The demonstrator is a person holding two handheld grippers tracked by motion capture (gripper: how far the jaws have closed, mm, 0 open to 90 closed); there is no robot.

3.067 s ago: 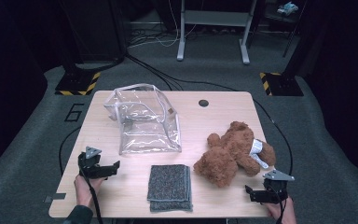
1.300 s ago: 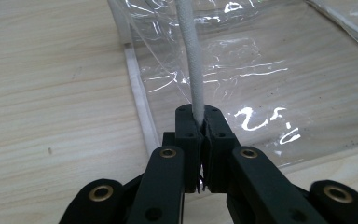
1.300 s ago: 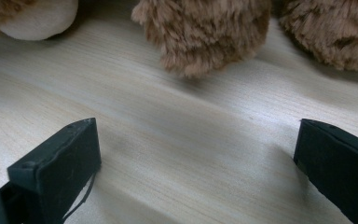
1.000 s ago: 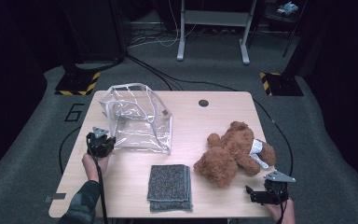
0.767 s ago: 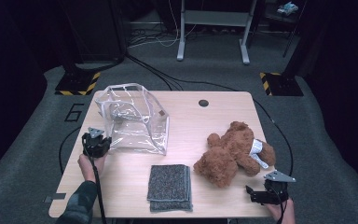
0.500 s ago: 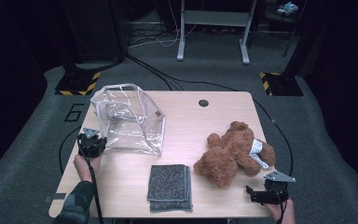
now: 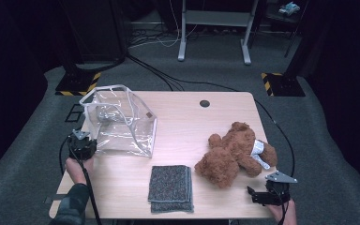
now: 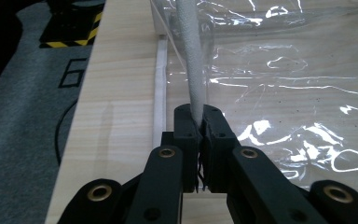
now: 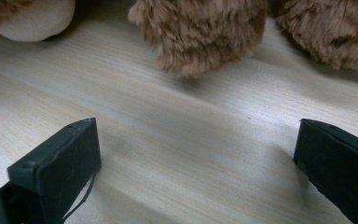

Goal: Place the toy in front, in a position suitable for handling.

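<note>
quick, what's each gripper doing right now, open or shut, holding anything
left gripper: shut on the white strap of the clear bag.
right gripper: open, holding nothing, near the teddy bear.

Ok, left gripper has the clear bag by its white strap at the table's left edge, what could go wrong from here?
1. The clear bag already sits at the table edge; pulling further left may tip it off.
2. The left gripper pinches only the thin white strap, which could slip.
3. The right gripper rests open near the teddy bear, so nothing steadies the bag.
</note>
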